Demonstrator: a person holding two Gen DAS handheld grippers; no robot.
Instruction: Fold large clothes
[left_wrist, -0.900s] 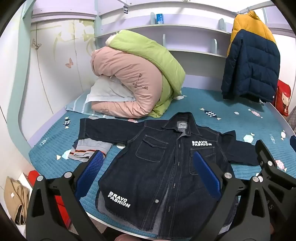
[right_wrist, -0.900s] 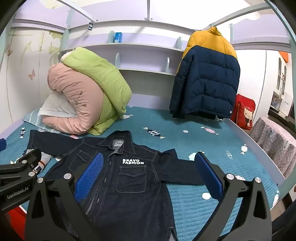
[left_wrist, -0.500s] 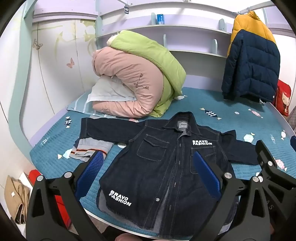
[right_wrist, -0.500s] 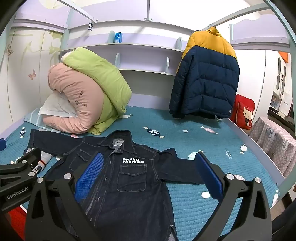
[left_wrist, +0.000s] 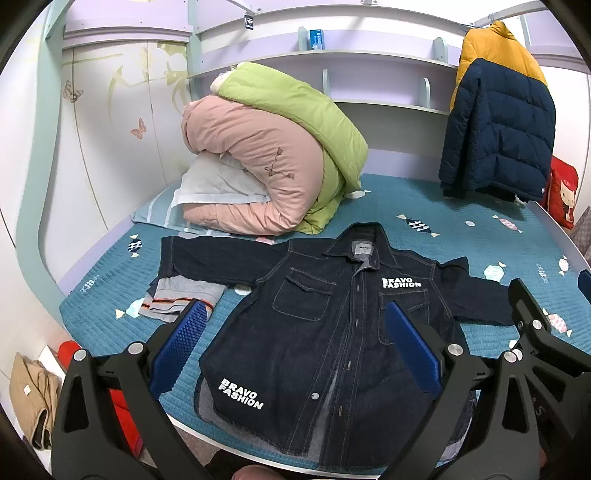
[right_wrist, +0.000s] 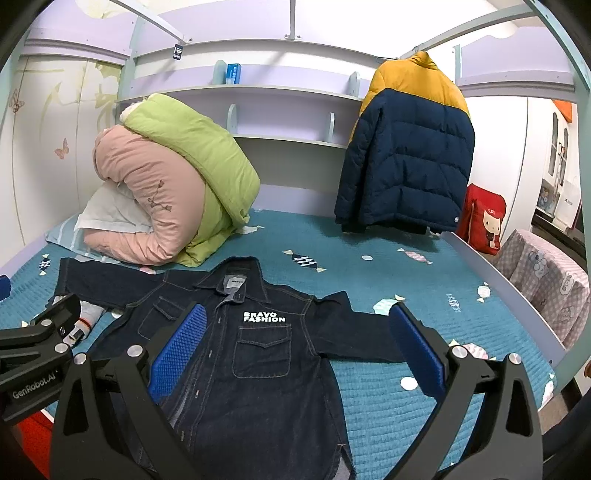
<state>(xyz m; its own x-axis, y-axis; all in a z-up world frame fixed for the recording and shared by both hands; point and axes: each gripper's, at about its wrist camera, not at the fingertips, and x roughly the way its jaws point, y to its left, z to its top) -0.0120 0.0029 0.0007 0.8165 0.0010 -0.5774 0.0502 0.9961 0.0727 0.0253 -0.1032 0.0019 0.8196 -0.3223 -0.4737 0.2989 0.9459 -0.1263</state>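
A dark denim jacket (left_wrist: 325, 332) with white "BRAVO FASHION" print lies flat, front up and buttoned, on the teal bed, sleeves spread to both sides. It also shows in the right wrist view (right_wrist: 258, 362). My left gripper (left_wrist: 295, 354) is open and empty, held above the jacket's lower front. My right gripper (right_wrist: 299, 350) is open and empty, held above the jacket's right half. The left gripper's body (right_wrist: 33, 354) shows at the left edge of the right wrist view.
A rolled pink and green duvet (left_wrist: 273, 162) and pillow lie at the bed's back left. A folded grey garment (left_wrist: 181, 295) lies under the jacket's left sleeve. A navy and yellow puffer coat (right_wrist: 406, 147) hangs at the back right. The bed's front edge (left_wrist: 207, 432) is near.
Both views have drifted slightly; the jacket sits a little farther right and higher in the left wrist view. Both grippers stay open and empty.
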